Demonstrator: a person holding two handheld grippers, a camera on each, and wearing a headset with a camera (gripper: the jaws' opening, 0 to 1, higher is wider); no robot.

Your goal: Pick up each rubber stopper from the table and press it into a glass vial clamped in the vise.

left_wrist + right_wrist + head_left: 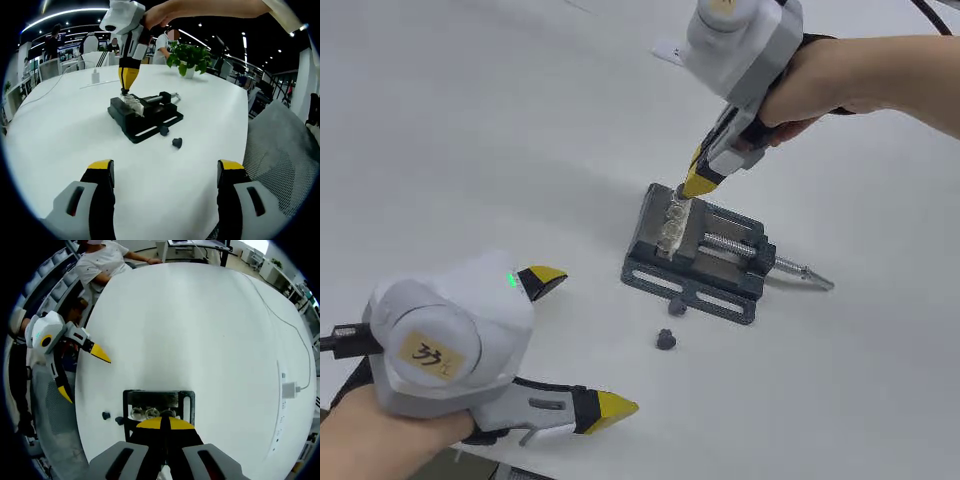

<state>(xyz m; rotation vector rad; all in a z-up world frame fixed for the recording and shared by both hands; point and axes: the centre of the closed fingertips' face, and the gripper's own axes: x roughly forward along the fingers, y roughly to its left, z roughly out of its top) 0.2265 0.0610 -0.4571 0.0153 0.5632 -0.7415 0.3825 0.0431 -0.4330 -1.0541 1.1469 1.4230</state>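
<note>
Stoppers, two, lie by vise; left hand-held gripper released, right hand-held gripper clenched over vials.

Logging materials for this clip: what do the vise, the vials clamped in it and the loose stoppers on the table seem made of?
Vise: dark grey, matte body, likely painted cast metal; its screw is bare, shiny steel-like thread. Vials: see-through with bright glints, so glass, though clear plastic would look alike. Stoppers: dark grey, dull, no shine, consistent with rubber.
</note>
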